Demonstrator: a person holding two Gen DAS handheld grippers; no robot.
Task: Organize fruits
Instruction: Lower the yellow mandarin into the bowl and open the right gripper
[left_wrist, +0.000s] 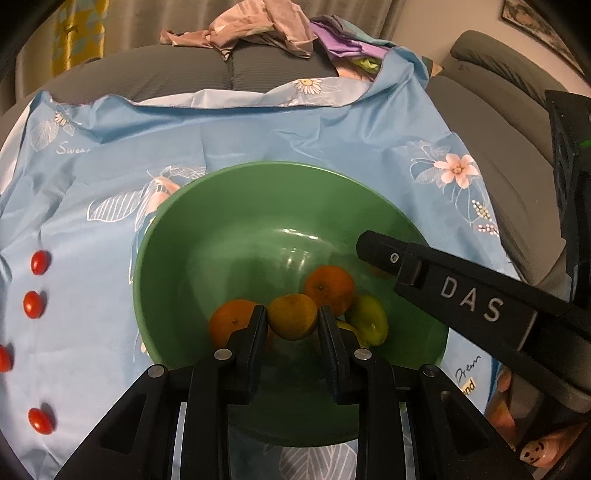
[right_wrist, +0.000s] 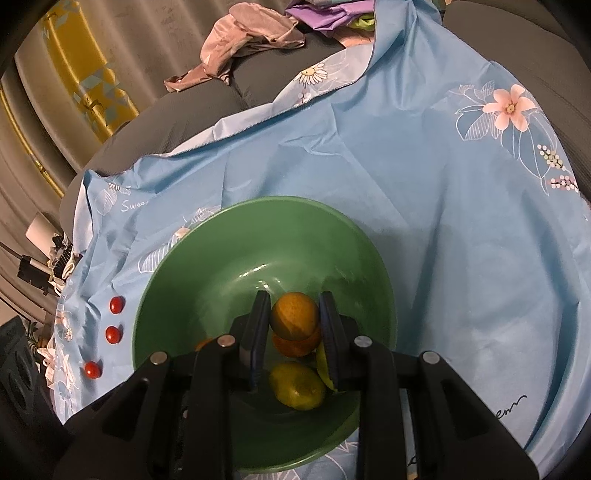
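Both claws are over the green bowl (left_wrist: 177, 236), each clamped on a citrus: left claw (left_wrist: 292, 317) grips a yellowish orange (left_wrist: 291, 315), right claw (right_wrist: 294, 314) another orange (right_wrist: 294, 315). Several fruits are already in; the cherry tomatoes (left_wrist: 35, 303) are lined up on the blue cloth (left_wrist: 258, 133).

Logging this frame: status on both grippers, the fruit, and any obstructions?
Left gripper shut on yellow-orange citrus over green bowl. Right gripper shut on its own citrus, same bowl. Cherry tomatoes on cloth. Grippers crowd each other.
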